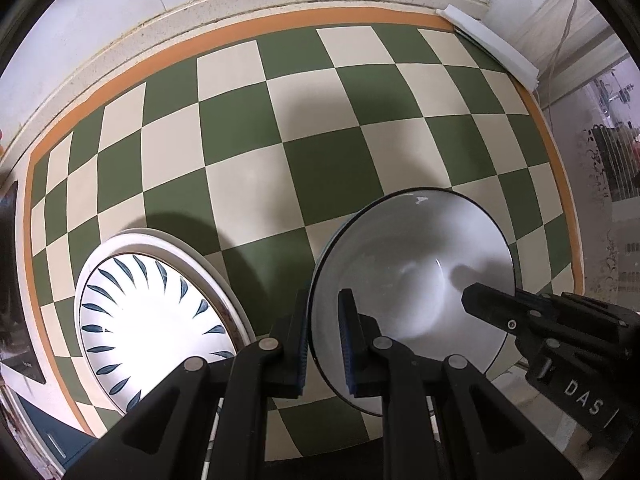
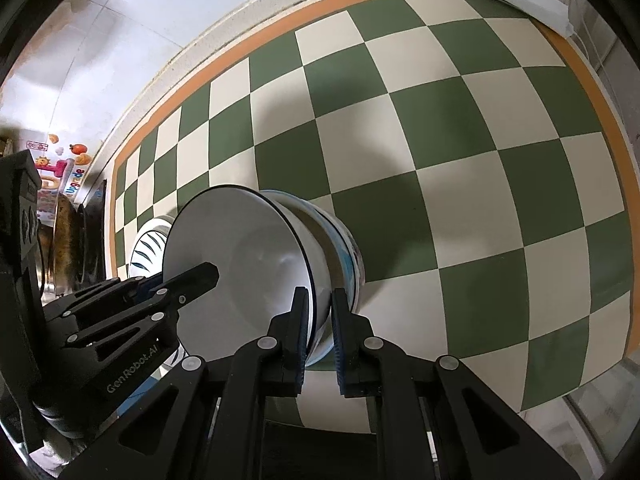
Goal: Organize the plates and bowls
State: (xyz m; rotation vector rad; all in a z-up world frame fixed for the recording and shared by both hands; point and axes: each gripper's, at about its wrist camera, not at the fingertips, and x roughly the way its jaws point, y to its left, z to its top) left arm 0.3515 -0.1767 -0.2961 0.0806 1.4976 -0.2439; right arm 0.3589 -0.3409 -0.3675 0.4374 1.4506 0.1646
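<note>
A white bowl with a thin dark rim [image 1: 412, 280] [image 2: 244, 264] sits on top of a stack of bowls [image 2: 344, 248] on the green and cream checked cloth. My left gripper [image 1: 323, 344] is shut on the bowl's left rim, one finger inside and one outside. My right gripper [image 2: 320, 332] is shut on its right rim in the same way; it also shows in the left wrist view [image 1: 492, 304]. A white plate with blue leaf marks [image 1: 156, 328] [image 2: 148, 244] lies flat on a larger white plate to the left of the bowls.
The checked cloth [image 1: 320, 160] has an orange border and covers a counter against a white wall. A folded white cloth [image 1: 492, 44] lies at the far right corner. Dark items and colourful stickers [image 2: 60, 168] are at the far left.
</note>
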